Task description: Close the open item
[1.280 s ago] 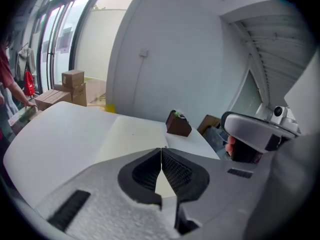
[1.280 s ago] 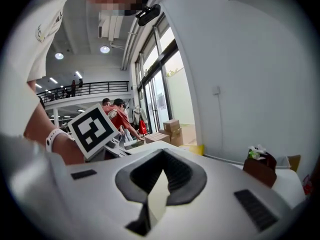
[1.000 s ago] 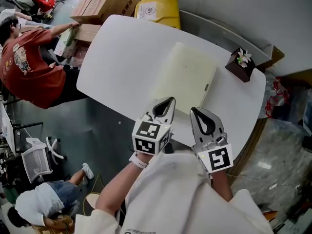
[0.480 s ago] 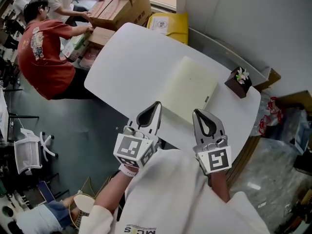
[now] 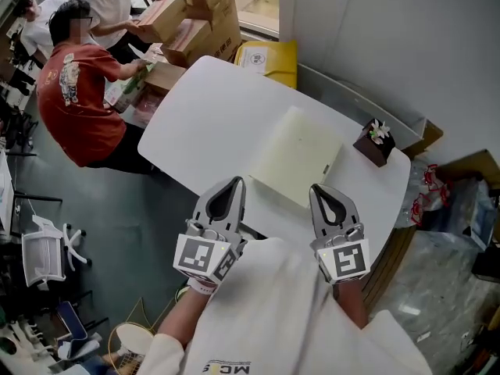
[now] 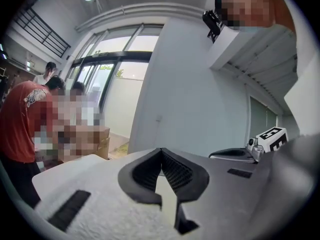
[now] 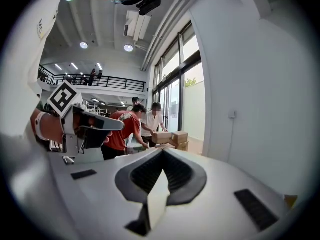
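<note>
Looking steeply down in the head view, we see a white table [image 5: 203,108] with rounded corners set near a pale wall [image 5: 406,37], on a dark grey floor [image 5: 117,209]. A pale yellow folder [image 5: 297,156] lies flat on the table, right of its middle. It is just ahead of the left hand-held gripper [image 5: 226,198] and the right hand-held gripper [image 5: 328,205] and touches neither. From here it looks closed, though we cannot be sure. A small dark box [image 5: 373,144] topped with a white flower stands near the table's far right corner, apart from the folder. Beyond the far edge sit a yellow bag [image 5: 269,57] and stacked cardboard boxes [image 5: 205,14], where a person in a red shirt [image 5: 78,100] leans toward the boxes. An office chair [image 5: 45,255] stands well off to the left. Nothing lies between the two tools and the folder.

Next, the left gripper view points up across the room. Its jaws meet at the tip with nothing between them. Tall windows [image 6: 112,54] and the wall fill the background, with the people and boxes at the left edge and the other tool at the right.

Finally, the right gripper view shows its own jaws pressed together and empty too. Behind them are a balcony railing [image 7: 95,81], ceiling lights [image 7: 84,45], the windows and the people at the boxes.
</note>
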